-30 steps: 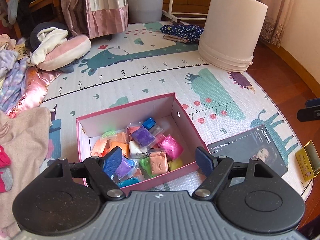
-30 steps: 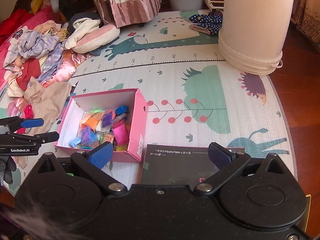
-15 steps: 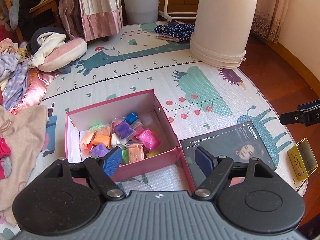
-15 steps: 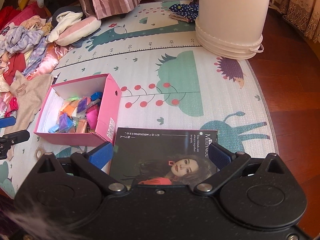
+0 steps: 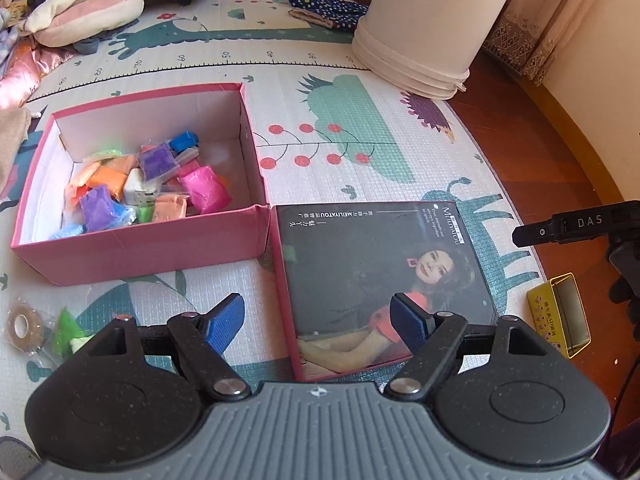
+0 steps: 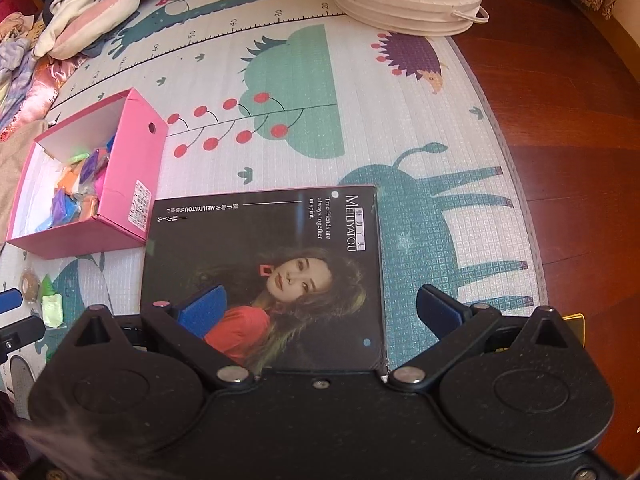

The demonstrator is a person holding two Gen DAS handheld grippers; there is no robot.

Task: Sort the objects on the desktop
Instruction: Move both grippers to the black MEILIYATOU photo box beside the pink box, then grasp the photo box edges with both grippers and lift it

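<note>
A pink box (image 5: pixel 140 246) holding several coloured clay packets (image 5: pixel 154 184) sits on the play mat; it also shows in the right wrist view (image 6: pixel 132 184). A dark box lid with a woman's portrait (image 5: pixel 380 268) lies flat just right of it, also in the right wrist view (image 6: pixel 272 256). My left gripper (image 5: pixel 318 320) is open and empty above the lid's near left edge. My right gripper (image 6: pixel 320 308) is open and empty above the lid's near part. A tape roll (image 5: pixel 22 326) and green clay packets (image 5: pixel 68 330) lie loose at the near left.
An upturned white bucket (image 5: pixel 432 28) stands at the far right of the mat. A small yellow tin (image 5: pixel 562 314) lies at the mat's right edge by the wooden floor. Clothes and a pink cushion (image 5: pixel 80 12) pile at the far left.
Both grippers have pulled back toward the near side and lowered; the lid now lies under both. The left view shifted right from the pink box. Jaws stayed open.
</note>
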